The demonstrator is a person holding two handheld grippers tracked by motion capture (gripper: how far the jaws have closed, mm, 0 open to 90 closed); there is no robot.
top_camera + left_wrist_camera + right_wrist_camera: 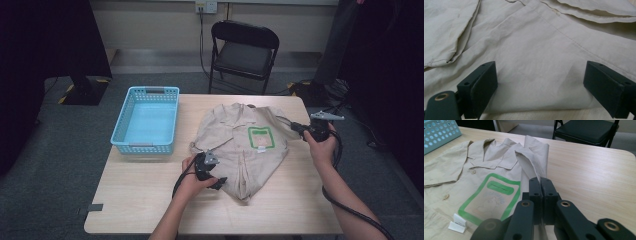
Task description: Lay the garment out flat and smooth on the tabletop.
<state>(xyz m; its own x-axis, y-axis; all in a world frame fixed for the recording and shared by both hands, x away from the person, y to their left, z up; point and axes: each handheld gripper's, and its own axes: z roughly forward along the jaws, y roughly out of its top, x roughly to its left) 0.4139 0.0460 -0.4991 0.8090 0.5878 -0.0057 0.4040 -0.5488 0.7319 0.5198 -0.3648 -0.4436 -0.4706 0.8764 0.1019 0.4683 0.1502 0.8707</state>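
Now, right hand-held gripper (540, 182) pinching beige shirt (240, 145) sleeve, left hand-held gripper (541, 90) spread — over hem.

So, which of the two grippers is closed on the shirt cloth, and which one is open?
The right gripper is closed, pinching a fold of the beige shirt at its sleeve side. The left gripper stands open over the cloth, jaws wide apart.

High view looks down across the desk (150, 200); both gripper views sit close over the same shirt (240, 145).
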